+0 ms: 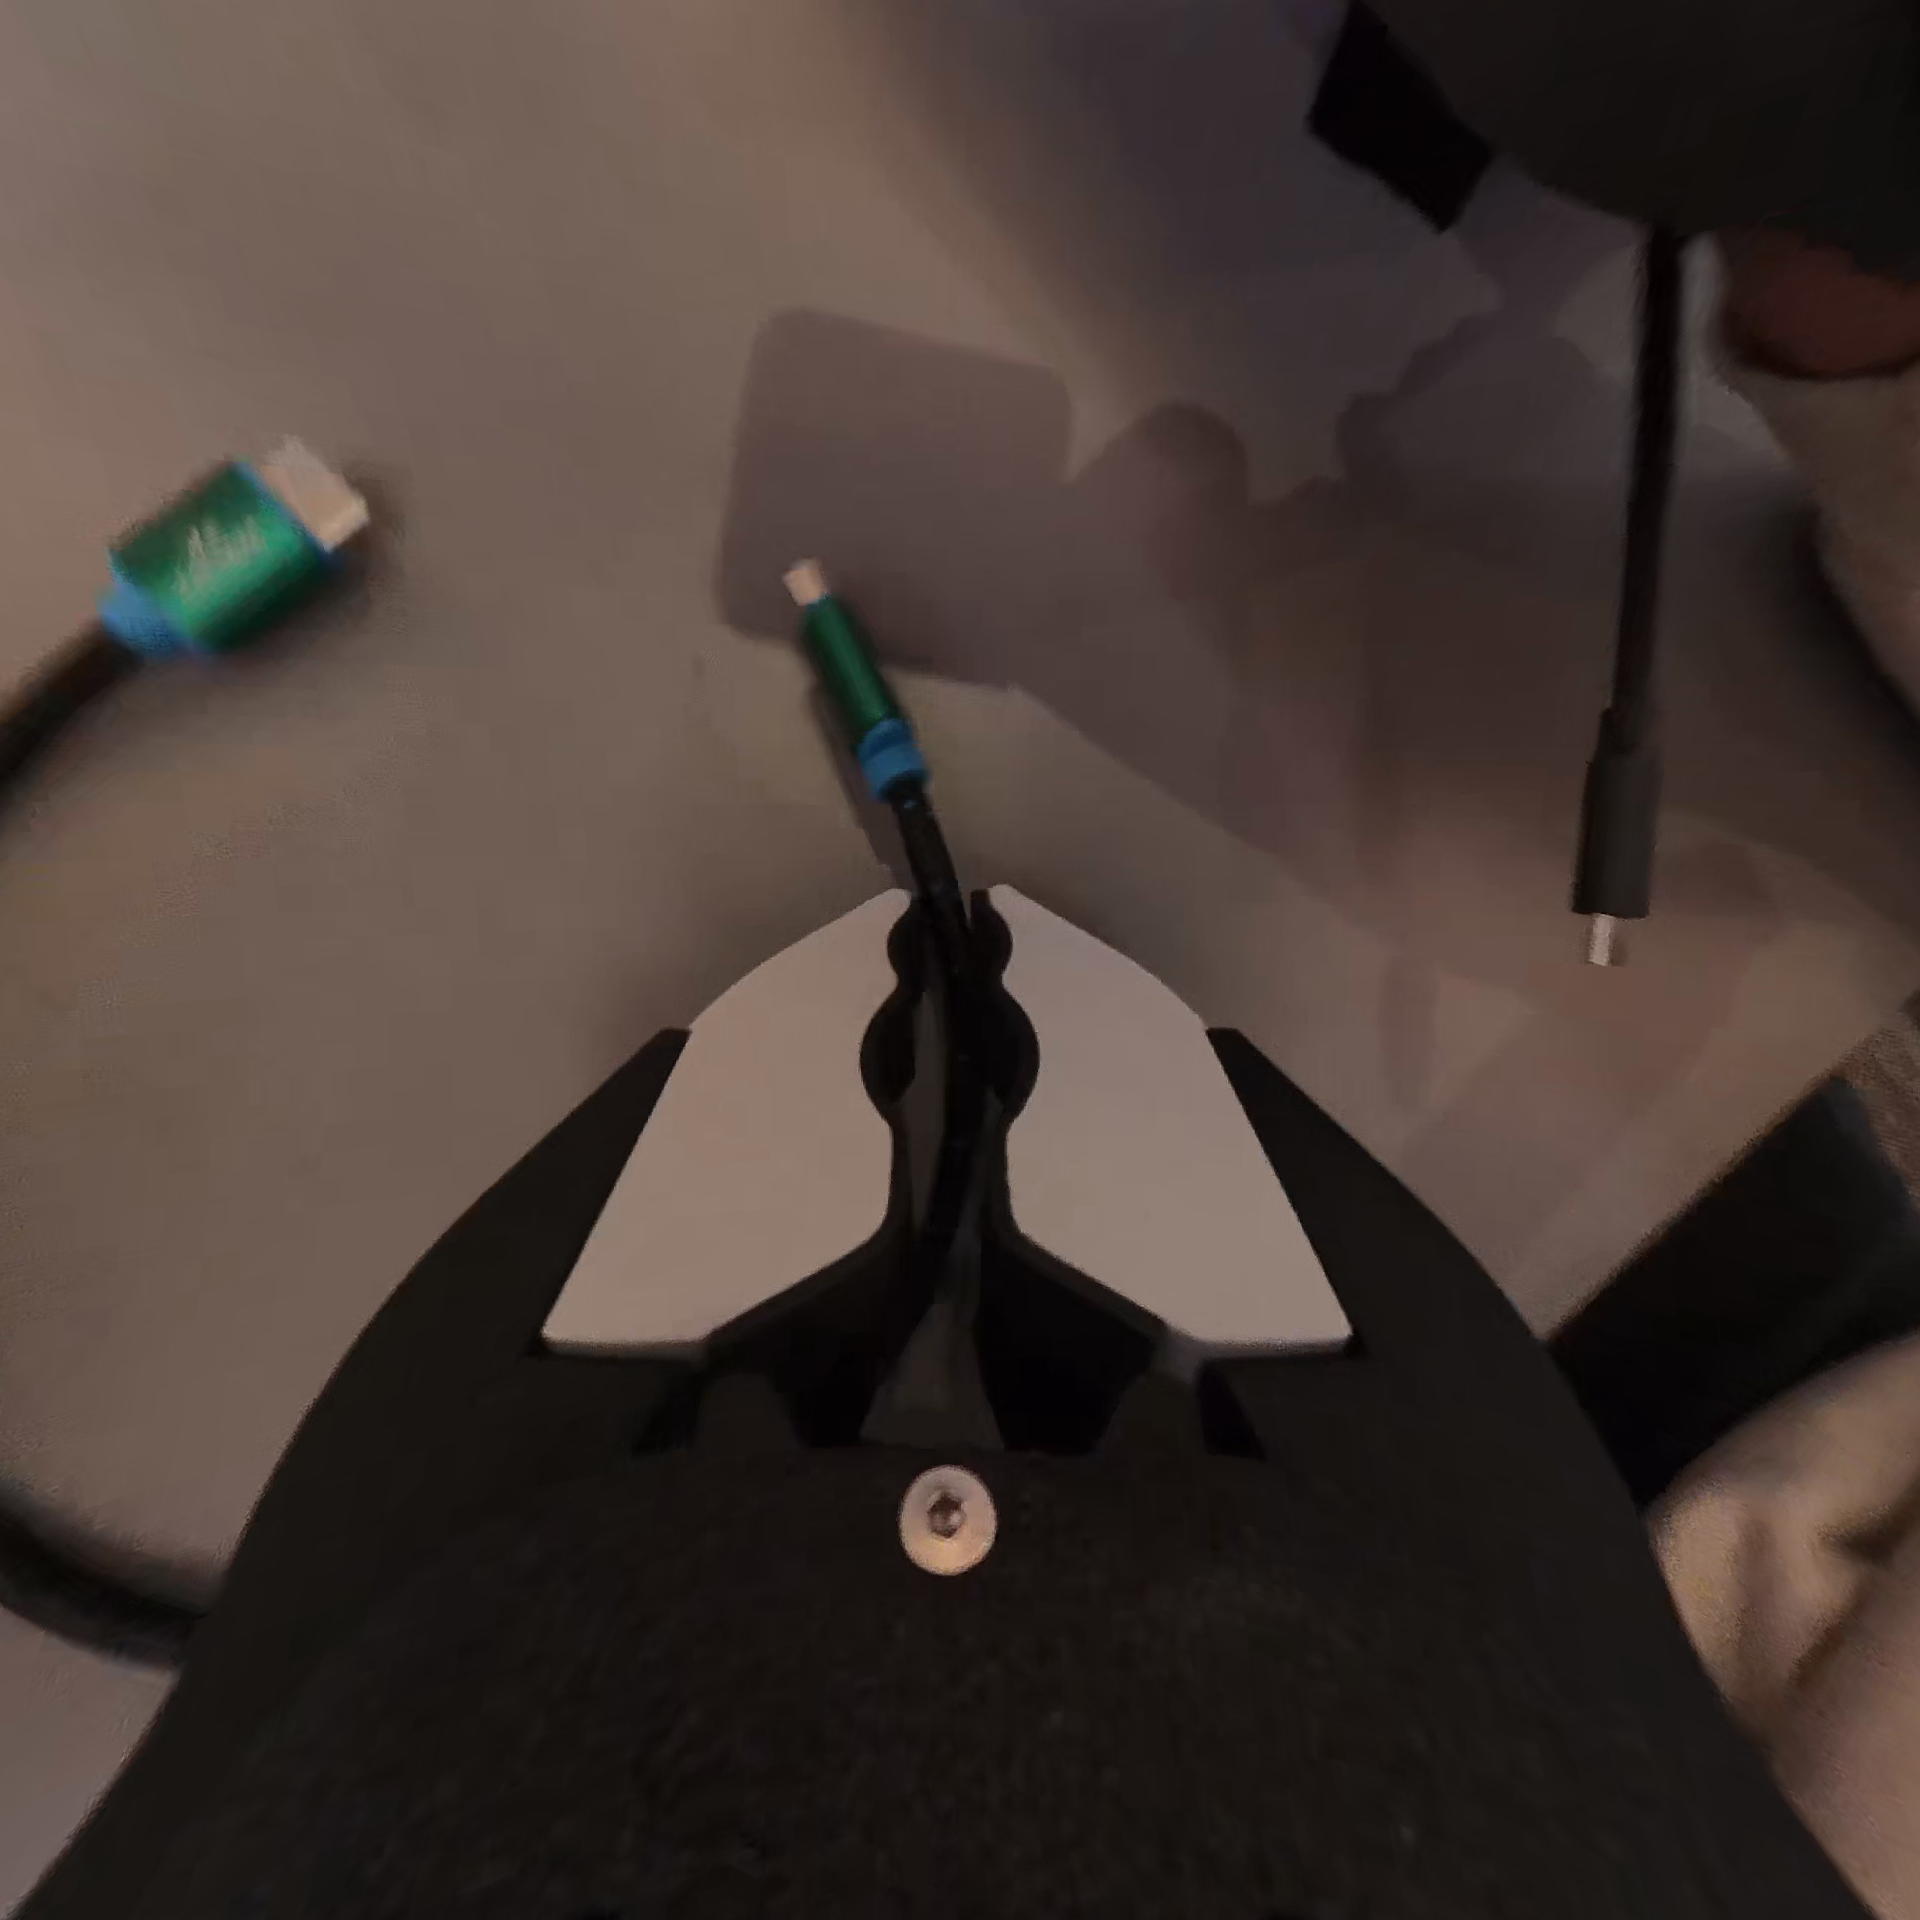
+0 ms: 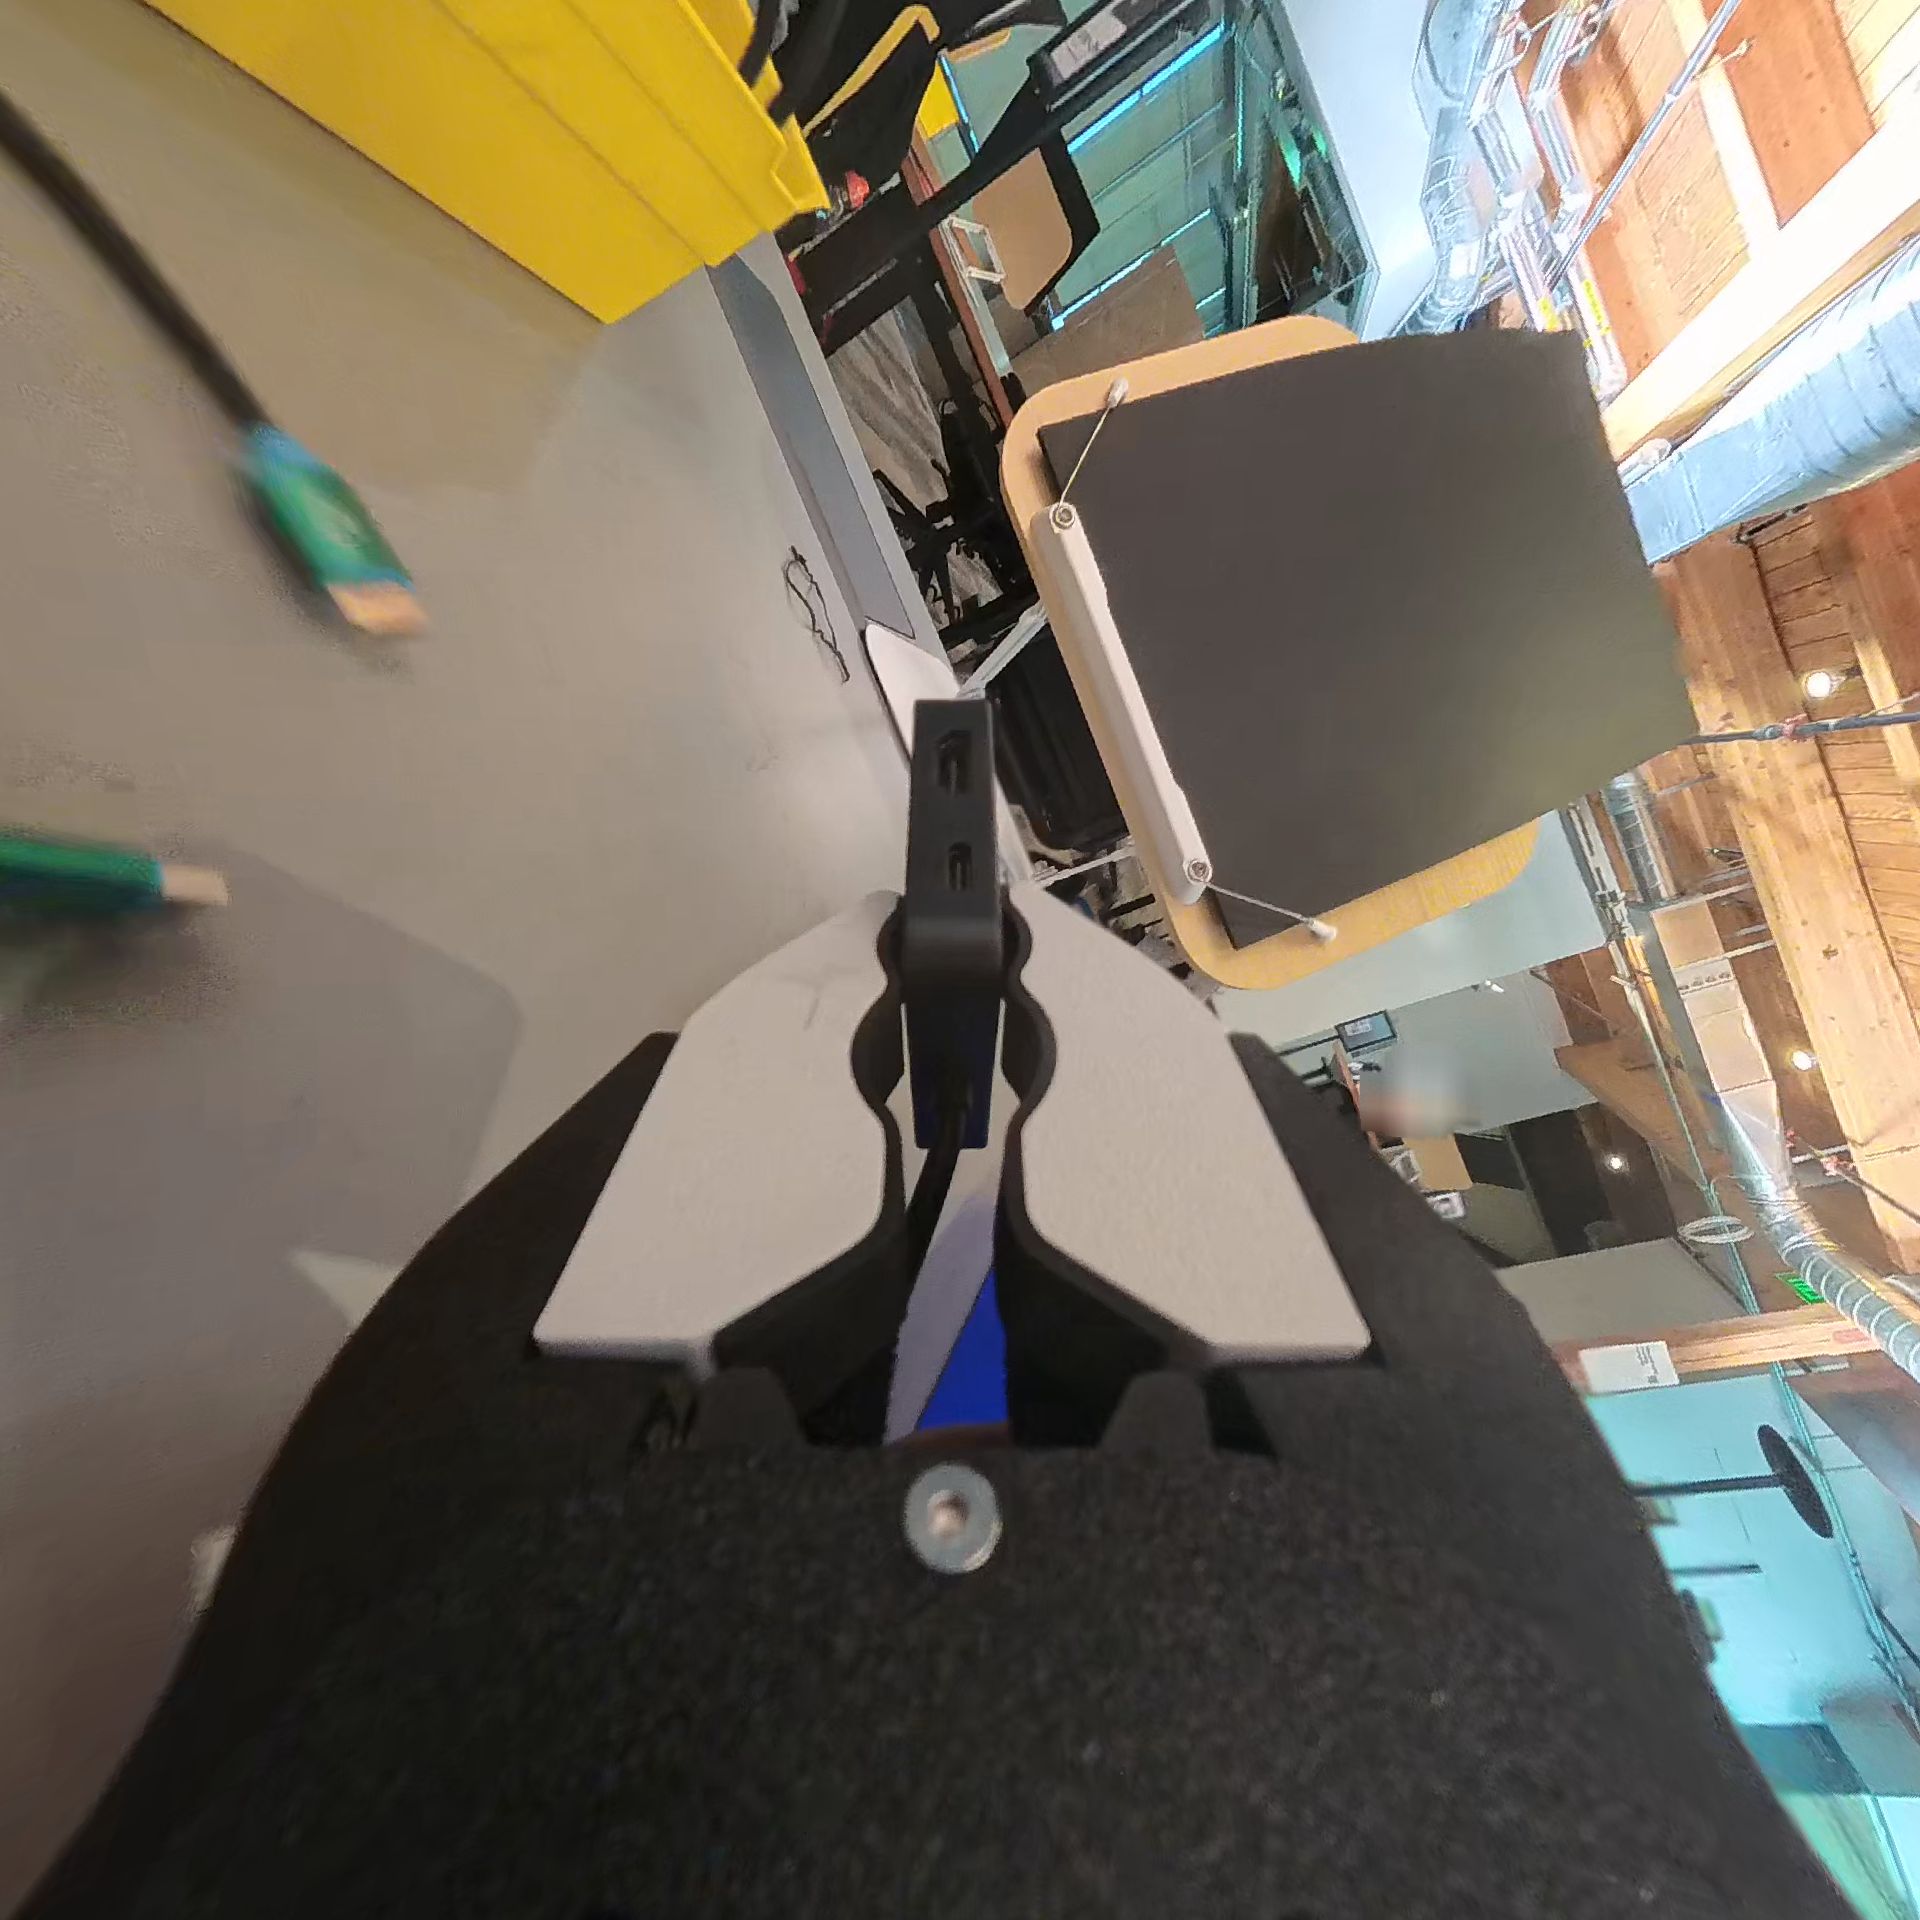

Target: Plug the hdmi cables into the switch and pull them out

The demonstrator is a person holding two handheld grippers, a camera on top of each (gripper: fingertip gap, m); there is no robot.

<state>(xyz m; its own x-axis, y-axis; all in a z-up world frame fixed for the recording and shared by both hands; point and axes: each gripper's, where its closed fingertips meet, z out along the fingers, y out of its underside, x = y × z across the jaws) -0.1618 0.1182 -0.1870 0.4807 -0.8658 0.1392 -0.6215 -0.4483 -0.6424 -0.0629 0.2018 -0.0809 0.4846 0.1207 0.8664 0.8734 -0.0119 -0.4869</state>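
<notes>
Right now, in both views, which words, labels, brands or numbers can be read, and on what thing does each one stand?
Nothing can be read.
Loose green plug: pale marking, too blurred to read.
White label, far right in the right wrist view: print too small to read.
Held green plug and switch: no writing shows.

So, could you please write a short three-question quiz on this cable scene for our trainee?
1. True or false: the left gripper grips its HDMI cable by the green plug.
2. What does the right gripper hold?
3. How many ports show empty on that device's edge: A one, B two, C four?

Key: 1 false, it pinches the cord behind the plug; 2 the black switch; 3 B.
</notes>
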